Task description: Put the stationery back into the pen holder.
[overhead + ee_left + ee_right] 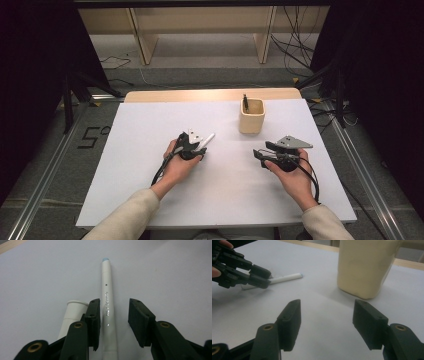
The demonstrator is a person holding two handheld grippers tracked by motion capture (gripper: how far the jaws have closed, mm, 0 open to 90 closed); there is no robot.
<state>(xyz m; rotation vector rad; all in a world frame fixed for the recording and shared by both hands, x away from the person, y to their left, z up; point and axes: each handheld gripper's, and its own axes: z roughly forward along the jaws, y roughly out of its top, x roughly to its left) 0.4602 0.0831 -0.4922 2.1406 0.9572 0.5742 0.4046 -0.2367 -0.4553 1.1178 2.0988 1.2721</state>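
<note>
While the white pen (pixel 108 307) lies flat on the white table (pixel 150 165), just left of centre, the left hand-held gripper (pixel 113 322) straddles its barrel with jaws spread: one pad appears to touch or nearly touch the barrel, the other stands clear of it. The pale blue tip of the pen points away from the gripper, toward the far side of the table. A second white cylinder (pixel 71 315), possibly a cap or another marker, lies just beside the pen, outside the near jaw. A cream holder (pixel 251 116) stands upright toward the far right of the table with a dark pen (pixel 245 103) in it, well apart from the white pen. The right hand-held gripper (pixel 325 325) hovers over bare table with jaws spread and empty, facing the holder. Judged from this layout, the step in hand is grasping the white pen, probably to put it in the holder. To do it well, the barrel should be centred between the pads before closing, gripped near mid-length so it does not swing, with the neighbouring cylinder kept outside the jaws.
</note>
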